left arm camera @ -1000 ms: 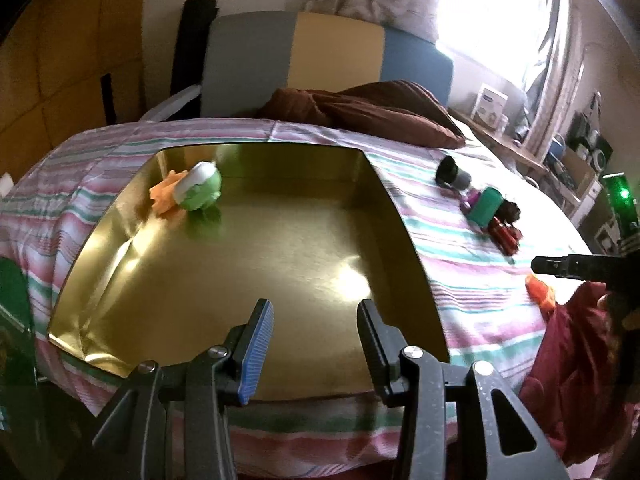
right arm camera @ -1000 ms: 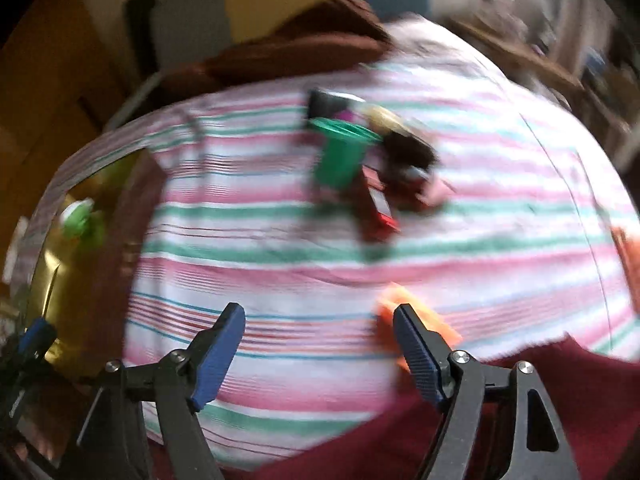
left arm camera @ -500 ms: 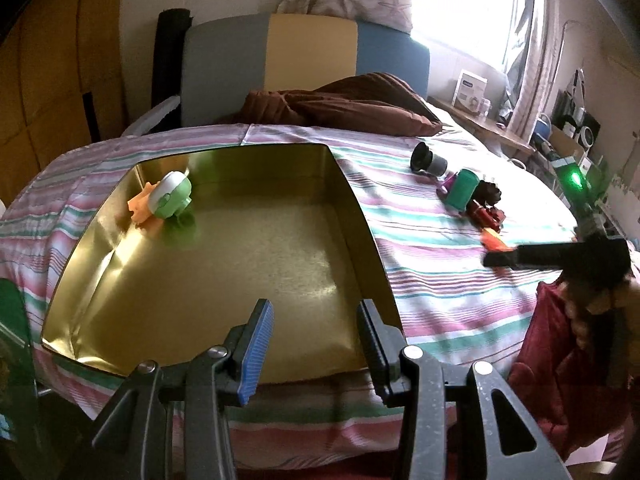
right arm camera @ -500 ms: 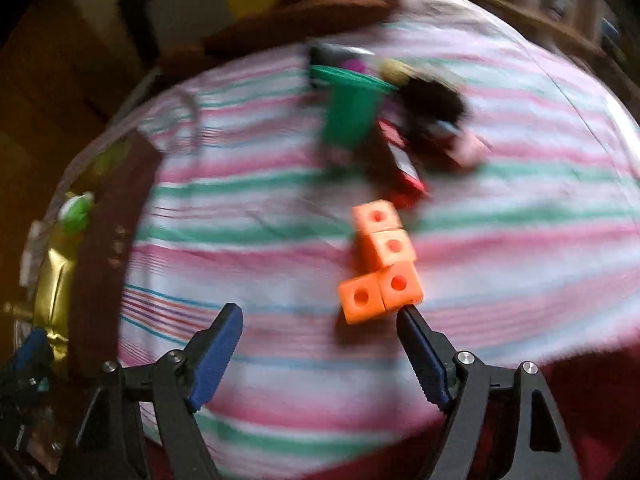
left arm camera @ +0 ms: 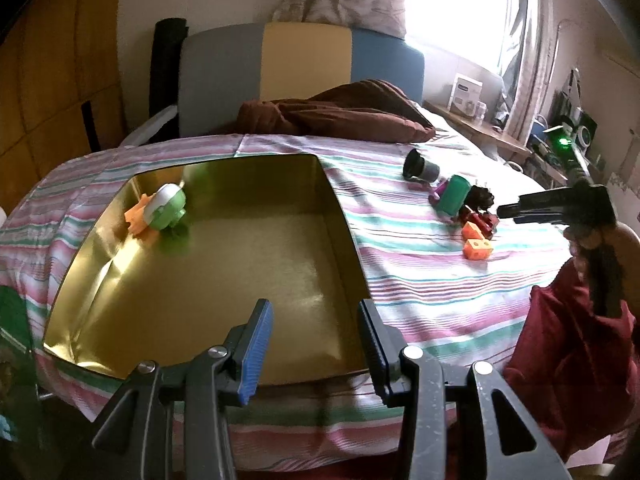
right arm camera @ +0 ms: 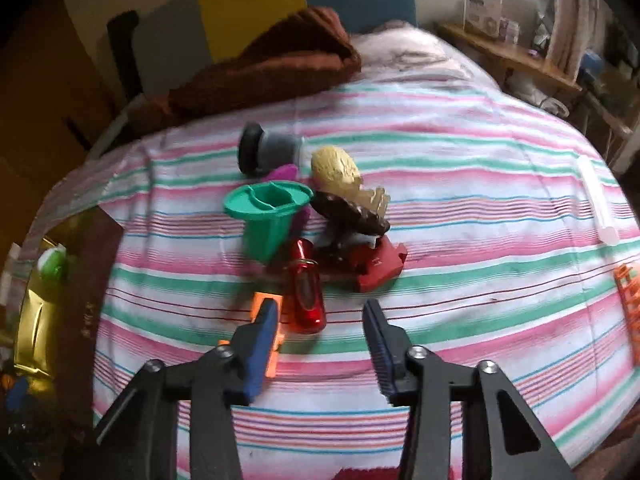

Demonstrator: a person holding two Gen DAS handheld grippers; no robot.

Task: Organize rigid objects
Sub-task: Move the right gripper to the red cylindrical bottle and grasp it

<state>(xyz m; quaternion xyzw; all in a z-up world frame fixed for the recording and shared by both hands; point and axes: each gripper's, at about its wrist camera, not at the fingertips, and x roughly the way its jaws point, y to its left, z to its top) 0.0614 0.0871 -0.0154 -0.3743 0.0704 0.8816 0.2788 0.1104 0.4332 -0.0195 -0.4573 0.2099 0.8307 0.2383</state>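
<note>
A gold tin tray [left arm camera: 120, 280] is seen lying on the striped bedspread [left arm camera: 420, 292] of a bed. Inside the tray, at its far left corner, a green-and-white toy [left arm camera: 166, 207] is seen touching an orange piece [left arm camera: 136, 216]. The left gripper [left arm camera: 316, 344] is held over the tray's near edge, jaws apart, nothing between them.

To the right of the tray, well apart from it, a toy pile is found: a green cup [right arm camera: 266, 218] upright, a grey-black cylinder [right arm camera: 268, 152] on its side behind it, a gold-and-brown figure [right arm camera: 346, 196] just right of the cup, a red block [right arm camera: 380, 266] under the figure, and a red metallic cylinder [right arm camera: 306, 292] lying in front of the cup. An orange cube block [right arm camera: 264, 304] lies just left of that cylinder, partly hidden by the right gripper's left finger. The right gripper [right arm camera: 320, 328] is held over the near side of the pile, jaws apart and empty. An orange item [right arm camera: 628, 300] is visible at the far right edge, well away from the tray.
</note>
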